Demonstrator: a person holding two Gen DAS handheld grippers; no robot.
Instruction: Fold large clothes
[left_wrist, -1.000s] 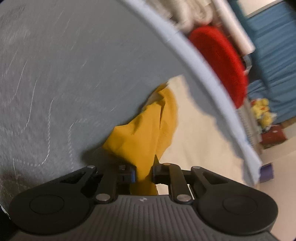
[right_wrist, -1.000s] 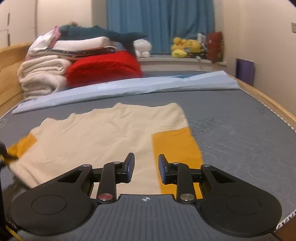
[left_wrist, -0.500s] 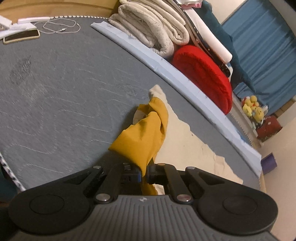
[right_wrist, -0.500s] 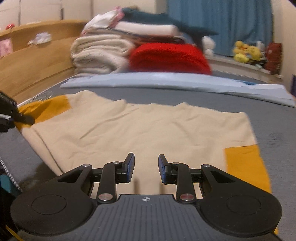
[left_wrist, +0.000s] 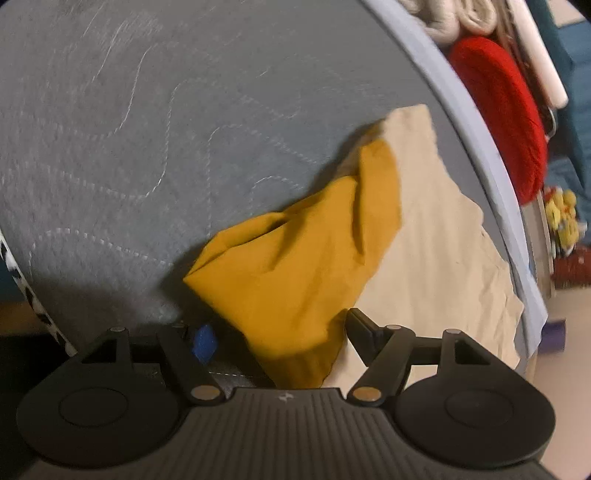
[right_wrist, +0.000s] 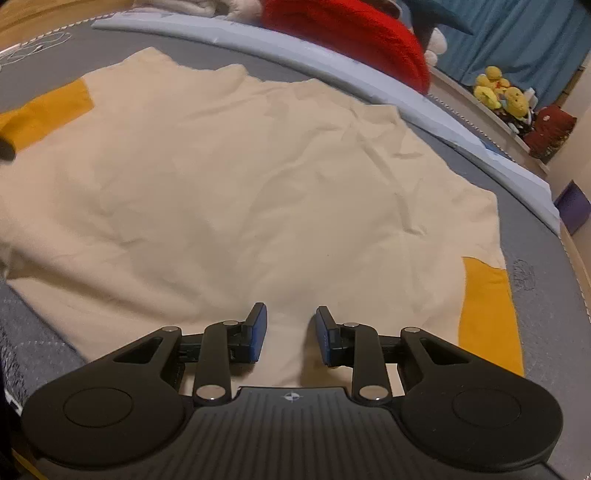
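Sleeve (left_wrist: 295, 266) between opening left jaws

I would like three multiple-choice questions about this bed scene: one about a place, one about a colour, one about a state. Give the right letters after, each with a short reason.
1. Where does the cream shirt lie?
A. spread on the grey mattress
B. on top of the red blanket
C. on the floor

2. What colour are the shirt's sleeves?
A. blue
B. mustard yellow
C. red

3. How does the right gripper stand?
A. clamped on a sleeve
B. holding the red blanket
C. jaws apart, nothing between them

Answers:
1 A: the shirt lies spread over the quilted grey surface, apart from the red blanket behind it.
2 B: the left sleeve and the right sleeve are both mustard yellow.
3 C: a gap shows between the blue pads, and only flat shirt fabric lies beyond them.
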